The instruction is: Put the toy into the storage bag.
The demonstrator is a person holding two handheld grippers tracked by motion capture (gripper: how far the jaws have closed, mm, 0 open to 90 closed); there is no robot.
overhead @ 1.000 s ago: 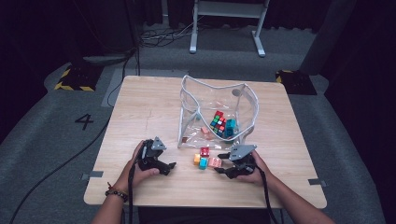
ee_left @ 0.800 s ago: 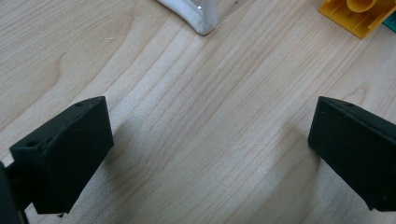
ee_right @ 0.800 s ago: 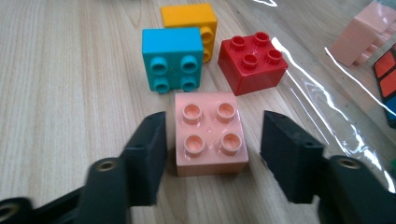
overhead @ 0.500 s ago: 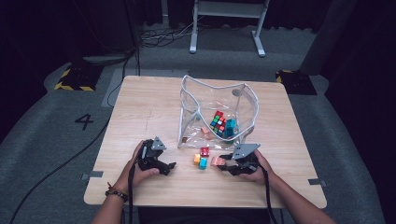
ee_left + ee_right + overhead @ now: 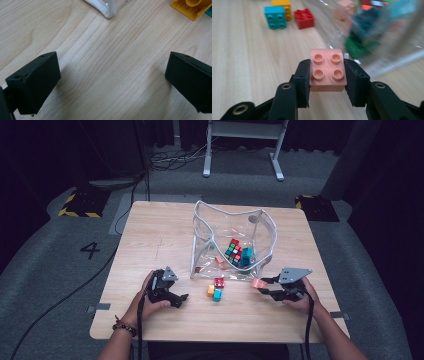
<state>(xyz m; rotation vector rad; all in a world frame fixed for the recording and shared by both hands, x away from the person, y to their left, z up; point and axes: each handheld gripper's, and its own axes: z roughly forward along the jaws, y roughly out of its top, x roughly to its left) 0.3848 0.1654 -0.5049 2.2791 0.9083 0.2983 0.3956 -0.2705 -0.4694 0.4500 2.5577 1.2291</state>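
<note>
A clear bag (image 5: 232,240) stands on the surface (image 5: 160,230), with 3 blocks, red (image 5: 219,282), orange (image 5: 210,290) and blue (image 5: 217,295), just in front of it, between the 2 grippers. Compared with 1 second earlier, the right gripper (image 5: 261,286) has closed, left the blocks and shifted right. The right gripper view shows its fingers (image 5: 302,80) clamping a pink block (image 5: 327,70) clear of the surface. The left gripper (image 5: 182,297) rests, fingers (image 5: 35,80) wide.

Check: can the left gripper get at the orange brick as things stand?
Probably yes: the left gripper is open, and bare table lies between it and the orange brick.
</note>
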